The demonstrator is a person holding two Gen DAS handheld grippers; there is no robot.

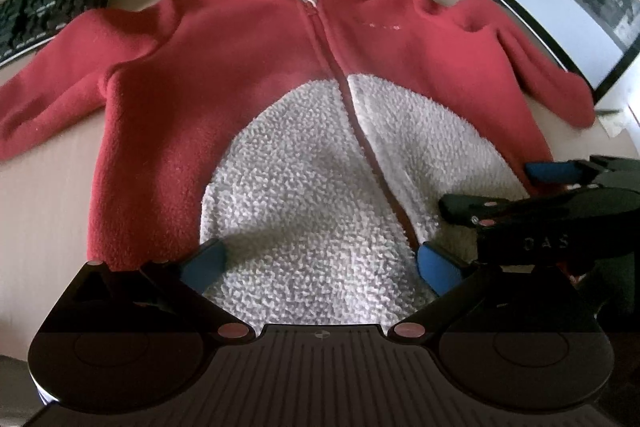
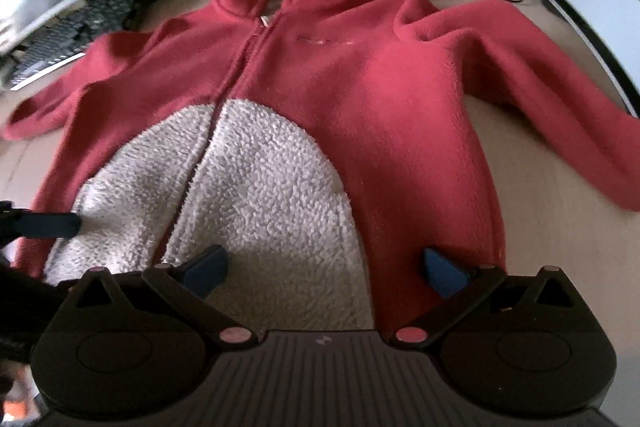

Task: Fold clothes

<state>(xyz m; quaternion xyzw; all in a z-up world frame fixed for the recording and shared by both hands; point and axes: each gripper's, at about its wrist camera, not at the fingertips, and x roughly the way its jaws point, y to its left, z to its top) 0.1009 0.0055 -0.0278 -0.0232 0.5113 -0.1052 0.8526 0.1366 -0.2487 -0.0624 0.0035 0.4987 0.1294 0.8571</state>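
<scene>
1. Left wrist view: the left gripper [image 1: 320,263] hangs low over the hem of the red hooded jacket [image 1: 240,67], its blue-padded fingers spread wide, grasping nothing. The jacket lies flat, front up, on the table [image 1: 40,195]. The right gripper [image 1: 516,187] reaches in from the right.
2. Right wrist view: the right gripper [image 2: 326,267] is likewise released, poised over the jacket's white fleece panel [image 2: 256,187].
</scene>
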